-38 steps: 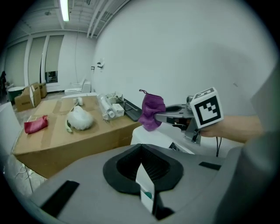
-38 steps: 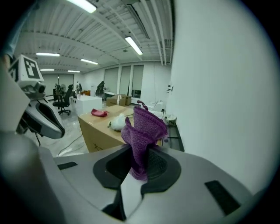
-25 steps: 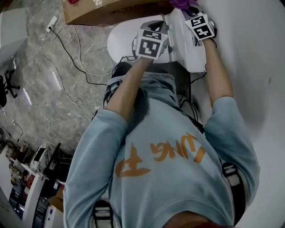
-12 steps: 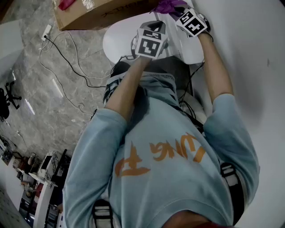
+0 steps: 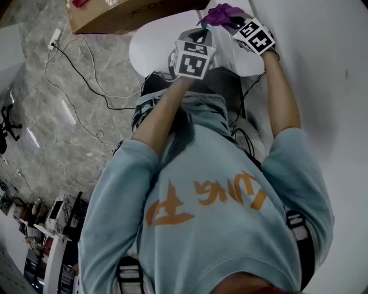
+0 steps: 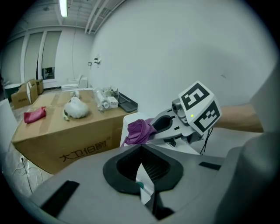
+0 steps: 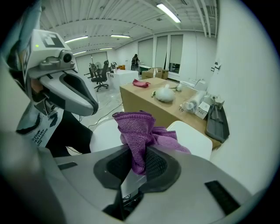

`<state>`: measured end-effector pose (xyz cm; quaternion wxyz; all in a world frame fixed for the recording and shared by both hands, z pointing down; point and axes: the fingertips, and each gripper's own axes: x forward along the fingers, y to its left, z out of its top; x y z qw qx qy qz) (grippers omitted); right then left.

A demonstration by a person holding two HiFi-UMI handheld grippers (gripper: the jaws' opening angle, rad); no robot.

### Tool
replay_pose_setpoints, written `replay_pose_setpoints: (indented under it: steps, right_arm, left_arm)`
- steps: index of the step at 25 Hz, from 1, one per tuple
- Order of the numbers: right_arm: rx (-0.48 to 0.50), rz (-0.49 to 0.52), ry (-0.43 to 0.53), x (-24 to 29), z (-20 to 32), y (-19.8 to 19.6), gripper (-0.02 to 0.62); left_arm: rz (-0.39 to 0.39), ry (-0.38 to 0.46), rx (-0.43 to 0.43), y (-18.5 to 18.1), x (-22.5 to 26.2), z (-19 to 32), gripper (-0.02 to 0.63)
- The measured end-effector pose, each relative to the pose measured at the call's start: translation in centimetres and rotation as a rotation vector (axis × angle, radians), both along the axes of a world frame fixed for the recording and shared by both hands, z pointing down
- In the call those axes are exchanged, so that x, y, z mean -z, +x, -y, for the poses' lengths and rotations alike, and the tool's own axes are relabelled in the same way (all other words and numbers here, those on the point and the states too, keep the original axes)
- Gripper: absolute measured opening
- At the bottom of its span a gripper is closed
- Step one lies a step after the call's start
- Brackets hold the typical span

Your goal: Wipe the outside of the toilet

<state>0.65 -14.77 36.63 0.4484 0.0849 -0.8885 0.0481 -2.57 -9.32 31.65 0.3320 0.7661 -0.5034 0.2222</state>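
Looking down from my head, my right tool has dragged the crumpled purple cloth sideways along the white ceramic toilet, so the wiping is under way. My left tool, in its own view, is pressed together on nothing. My right tool's view shows its jaws pinching the cloth above the toilet.

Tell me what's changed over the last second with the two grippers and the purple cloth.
The right gripper, shut on the purple cloth, swung it slightly left over the toilet, toward the left gripper. Nothing was picked up or released. The left gripper stayed shut, holding nothing, in about the same place.
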Motion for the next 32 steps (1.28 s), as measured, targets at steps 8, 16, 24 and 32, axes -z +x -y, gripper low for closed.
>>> replay_pose_setpoints:
  steps: [8,16,24,32]
  right_arm:
    - [0.023,-0.005,0.036,0.2,-2.9,1.8,0.072]
    - [-0.035,0.046,-0.002,0.0,-6.2,3.4,0.072]
    - [-0.101,0.094,-0.021,-0.2,-9.5,5.8,0.072]
    - [-0.21,0.162,-0.058,0.6,-12.5,8.5,0.072]
  left_arm:
    - [0.009,-0.004,0.002,-0.4,-0.1,-1.4,0.025]
    - [0.009,-0.014,-0.011,-0.9,-0.7,-2.2,0.025]
    - [0.0,-0.027,-0.075,1.4,-1.5,-3.3,0.025]
    - [-0.001,-0.035,-0.125,3.0,-1.3,-4.6,0.026]
